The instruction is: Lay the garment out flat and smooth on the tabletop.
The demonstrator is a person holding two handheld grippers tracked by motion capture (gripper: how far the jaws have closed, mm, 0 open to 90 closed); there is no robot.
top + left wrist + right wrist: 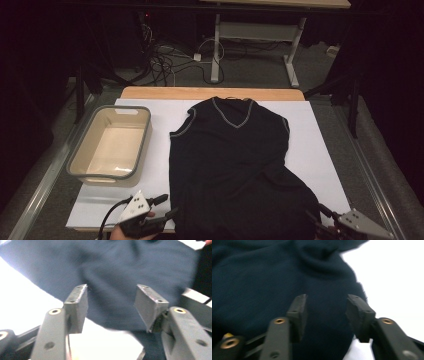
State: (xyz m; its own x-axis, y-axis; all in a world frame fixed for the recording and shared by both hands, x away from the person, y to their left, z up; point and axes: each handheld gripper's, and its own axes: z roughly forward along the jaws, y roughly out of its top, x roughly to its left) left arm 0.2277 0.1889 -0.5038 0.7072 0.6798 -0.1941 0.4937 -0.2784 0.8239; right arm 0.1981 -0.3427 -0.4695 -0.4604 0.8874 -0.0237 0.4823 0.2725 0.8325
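Sleeveless dark v-neck top [227,155], grey-trimmed, flat on white sheet [320,145] on counter [210,93], bottom rumpled; left hand-held gripper [167,206] and right hand-held gripper [316,212] parted at hem, holding nothing.

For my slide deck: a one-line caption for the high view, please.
Dark sleeveless top spread on white sheet beside a beige bin, open grippers at its hem.

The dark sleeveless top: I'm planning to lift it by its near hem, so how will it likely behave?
The dark sleeveless top will probably go limp and drape, since its knit cloth already lies in soft folds. It looks light for its spread. It will likely slide easily on the smooth white sheet, bunching if pushed.
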